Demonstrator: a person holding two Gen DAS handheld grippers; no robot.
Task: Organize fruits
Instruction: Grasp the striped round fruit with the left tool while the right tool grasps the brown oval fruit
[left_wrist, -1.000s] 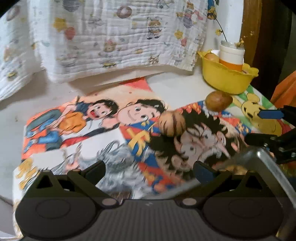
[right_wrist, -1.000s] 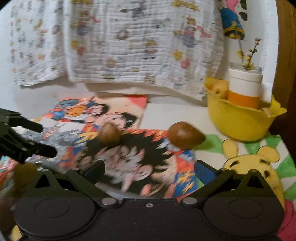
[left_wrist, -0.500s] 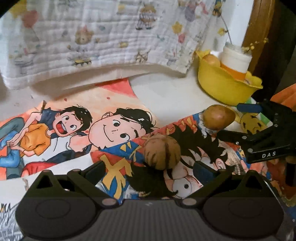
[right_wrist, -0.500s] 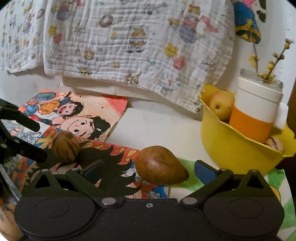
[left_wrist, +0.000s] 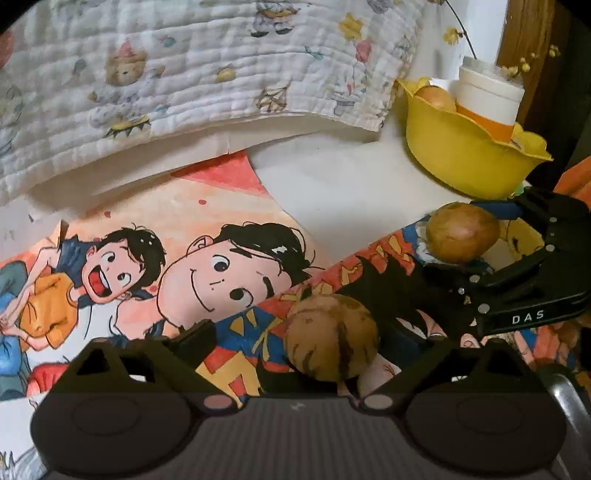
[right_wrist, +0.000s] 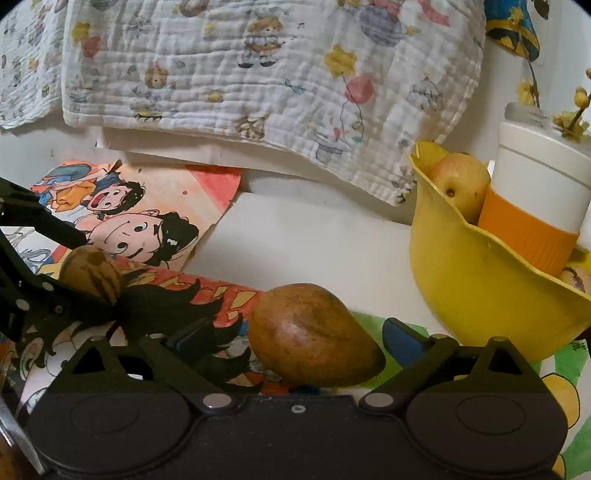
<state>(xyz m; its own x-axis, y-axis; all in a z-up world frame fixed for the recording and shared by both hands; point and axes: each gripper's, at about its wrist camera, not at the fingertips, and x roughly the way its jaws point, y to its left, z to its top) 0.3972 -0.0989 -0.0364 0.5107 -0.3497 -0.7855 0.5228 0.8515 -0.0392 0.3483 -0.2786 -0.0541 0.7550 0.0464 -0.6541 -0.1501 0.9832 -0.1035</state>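
Observation:
A round brown fruit (left_wrist: 332, 338) lies on the cartoon mat between the open fingers of my left gripper (left_wrist: 314, 341); it also shows in the right wrist view (right_wrist: 91, 274). A brown pear-shaped fruit (right_wrist: 314, 336) lies between the open fingers of my right gripper (right_wrist: 295, 336); the left wrist view shows it (left_wrist: 461, 232) with the right gripper's fingers (left_wrist: 517, 273) on both sides. A yellow bowl (right_wrist: 480, 280) at the right holds a yellow-red fruit (right_wrist: 460, 182) and an orange-and-white cup (right_wrist: 535, 210).
A white patterned cloth (right_wrist: 240, 74) hangs behind the mat. A cartoon poster mat (left_wrist: 166, 258) covers the table. A Pooh picture (right_wrist: 561, 398) lies under the bowl's near side. A metal rod (left_wrist: 572, 391) shows at the left view's lower right.
Both grippers moved forward. The round fruit now sits between the left fingers, and the pear-shaped fruit now sits between the right fingers. The bowl looms closer.

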